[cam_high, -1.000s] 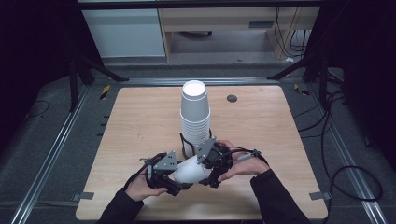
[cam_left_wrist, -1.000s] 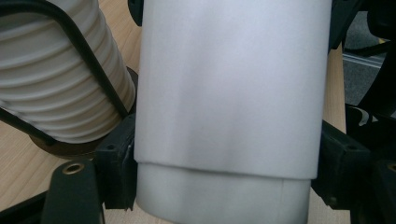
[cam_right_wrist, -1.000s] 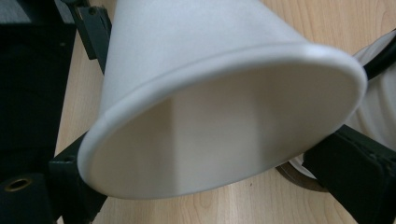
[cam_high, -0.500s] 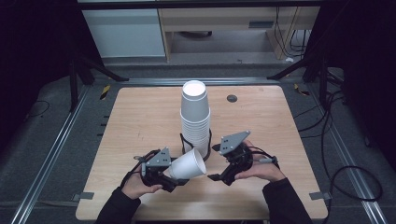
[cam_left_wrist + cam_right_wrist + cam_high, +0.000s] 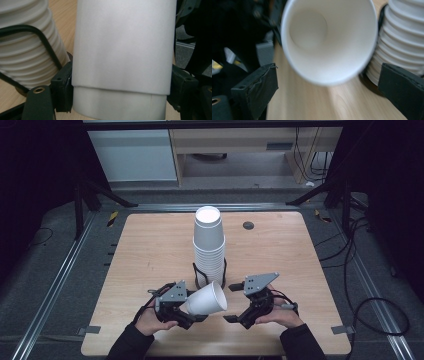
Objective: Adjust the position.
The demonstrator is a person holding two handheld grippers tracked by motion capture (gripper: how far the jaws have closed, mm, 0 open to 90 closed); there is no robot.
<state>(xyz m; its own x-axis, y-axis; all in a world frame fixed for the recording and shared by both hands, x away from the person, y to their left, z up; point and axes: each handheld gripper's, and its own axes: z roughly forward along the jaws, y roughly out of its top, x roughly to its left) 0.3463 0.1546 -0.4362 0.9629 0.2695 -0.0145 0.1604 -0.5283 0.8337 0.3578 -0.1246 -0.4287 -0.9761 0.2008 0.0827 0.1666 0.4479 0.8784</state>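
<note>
A tall stack of white paper cups [image 5: 210, 245] stands upside down near the table's middle, and its ribbed rims show in the left gripper view [image 5: 22, 50] and the right gripper view [image 5: 404, 37]. My left gripper [image 5: 192, 310] is shut on a single white cup [image 5: 206, 299] that lies on its side with its mouth toward the right. That cup's wall [image 5: 122, 50] is pressed between the black jaws. My right gripper [image 5: 234, 318] stands open a short way to the right, facing the cup's open mouth [image 5: 327, 37] without touching it.
The wooden table [image 5: 150, 245] has a small dark round hole [image 5: 248, 225] at its back right. A black cable [image 5: 197, 275] loops around the stack's base. Metal rails and loose cables lie on the floor around the table.
The right gripper let go of the cup and drew back to the right. The left gripper keeps the cup, now tilted with its mouth toward the right gripper.
</note>
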